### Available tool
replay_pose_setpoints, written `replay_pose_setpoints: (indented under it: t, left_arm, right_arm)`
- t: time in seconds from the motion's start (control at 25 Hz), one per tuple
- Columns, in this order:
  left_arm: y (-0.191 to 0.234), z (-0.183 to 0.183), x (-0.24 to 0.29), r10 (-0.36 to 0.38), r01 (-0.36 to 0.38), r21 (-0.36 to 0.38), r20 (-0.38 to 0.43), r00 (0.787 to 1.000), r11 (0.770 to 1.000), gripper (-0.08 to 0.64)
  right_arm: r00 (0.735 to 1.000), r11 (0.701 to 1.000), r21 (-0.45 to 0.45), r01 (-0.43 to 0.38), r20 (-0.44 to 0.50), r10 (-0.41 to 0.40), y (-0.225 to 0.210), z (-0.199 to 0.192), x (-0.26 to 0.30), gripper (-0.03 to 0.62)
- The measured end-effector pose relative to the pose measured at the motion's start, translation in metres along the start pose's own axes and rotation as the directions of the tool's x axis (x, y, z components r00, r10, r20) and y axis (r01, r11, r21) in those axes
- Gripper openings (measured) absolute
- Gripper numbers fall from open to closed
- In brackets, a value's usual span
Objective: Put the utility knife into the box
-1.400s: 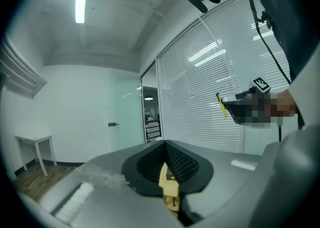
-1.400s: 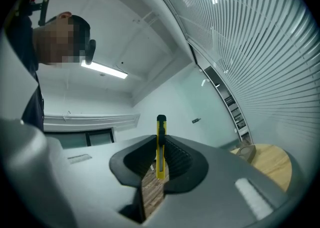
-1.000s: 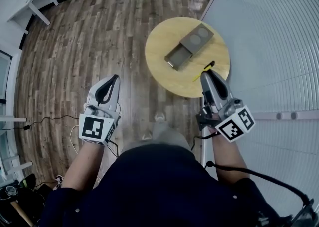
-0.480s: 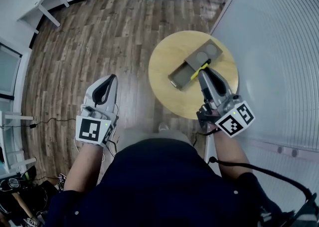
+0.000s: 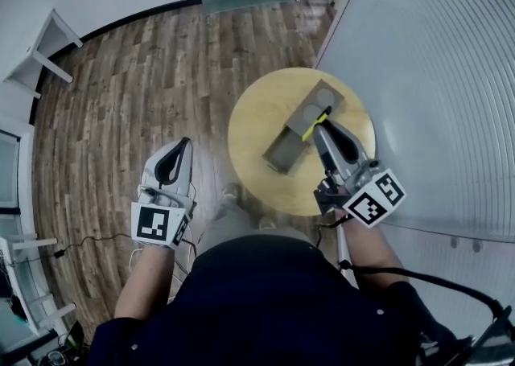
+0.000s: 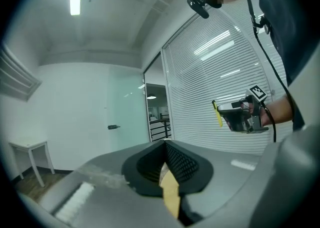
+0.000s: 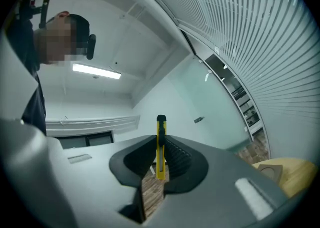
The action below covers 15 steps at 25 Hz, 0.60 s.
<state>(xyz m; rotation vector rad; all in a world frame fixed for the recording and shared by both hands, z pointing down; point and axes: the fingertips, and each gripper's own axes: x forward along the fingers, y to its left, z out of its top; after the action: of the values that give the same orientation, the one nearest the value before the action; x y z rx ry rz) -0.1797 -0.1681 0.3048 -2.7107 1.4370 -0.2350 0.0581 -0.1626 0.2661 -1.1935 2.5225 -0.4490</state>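
Here the right gripper (image 5: 320, 128) is clamped on the yellow knife (image 7: 160, 148), which stands upright between its jaws, black end topmost. In the head view the knife overlaps the 1 o'clock half of the grey box (image 5: 283, 151), which runs from 1 to 7 o'clock on the round worktop (image 5: 249, 123). The left gripper (image 5: 184, 145), jaws together and empty, hangs over the floor (image 5: 121, 99) at the worktop's 8 o'clock.
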Motion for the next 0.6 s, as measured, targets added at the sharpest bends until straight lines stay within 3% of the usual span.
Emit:
replay_pose_setpoints:
  t: [0.12,0.24,0.4,0.6]
  left_arm:
    - [0.006,-0.011,0.034,-0.087,0.087,0.002,0.008,0.996,0.996,0.002]
    - [0.006,0.003,0.06,-0.182,0.181,0.014,0.041,0.982,0.983,0.003]
    - [0.012,0.019,0.111,-0.349,0.347,0.032,0.09,0.933,0.937,0.002]
    - [0.014,-0.018,0.162,-0.481,0.479,0.042,0.079,0.873,0.877,0.002]
  right_arm:
    - [0.997,0.997,-0.012,0.075,0.017,-0.075,-0.017,-0.007,0.005,0.057]
    - [0.985,0.986,-0.016,0.164,0.06,-0.163,-0.02,0.003,0.0,0.057]
    - [0.955,0.959,-0.038,0.279,0.12,-0.273,-0.034,0.019,0.014,0.057]
    - [0.887,0.901,-0.025,0.433,0.186,-0.422,-0.057,-0.006,0.016,0.057]
